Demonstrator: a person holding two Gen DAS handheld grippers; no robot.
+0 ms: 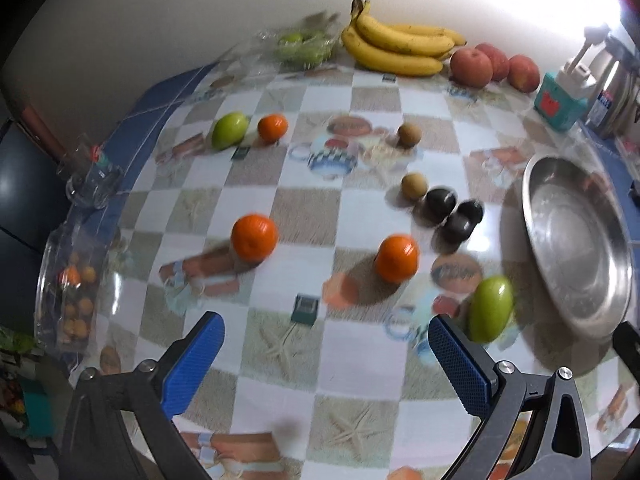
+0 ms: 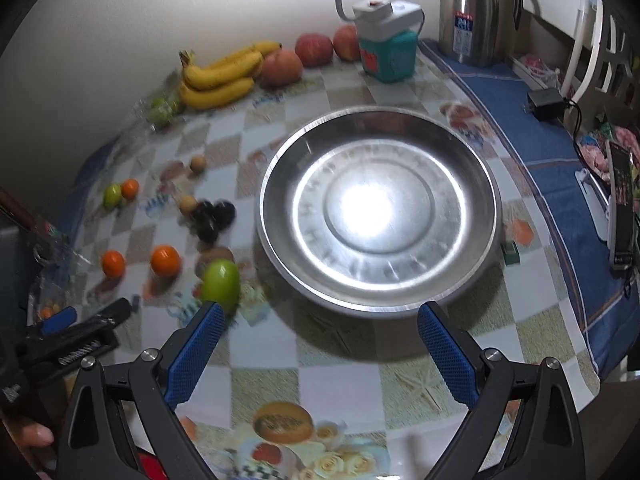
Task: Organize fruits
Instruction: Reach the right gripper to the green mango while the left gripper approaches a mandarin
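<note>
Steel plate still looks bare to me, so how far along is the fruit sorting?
Nothing looks done: the steel plate holds no fruit. Nothing is in hand either; the left gripper and right gripper are both open. Left to do: the loose oranges, the green fruit beside the plate, the dark fruits and the small brown ones.

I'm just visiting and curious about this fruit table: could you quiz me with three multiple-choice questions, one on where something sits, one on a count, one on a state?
1. The nearest green fruit lies: A in the metal dish; B beside the dish, on the table; C among the bananas.
2. Small oranges loose on the table: A one; B three; C six.
3. The right tongs are: A open, empty; B shut on an apple; C shut on a banana.

Answers: 1 B, it rests outside the rim. 2 B, three show. 3 A, the fingers stand apart, holding nothing.
</note>
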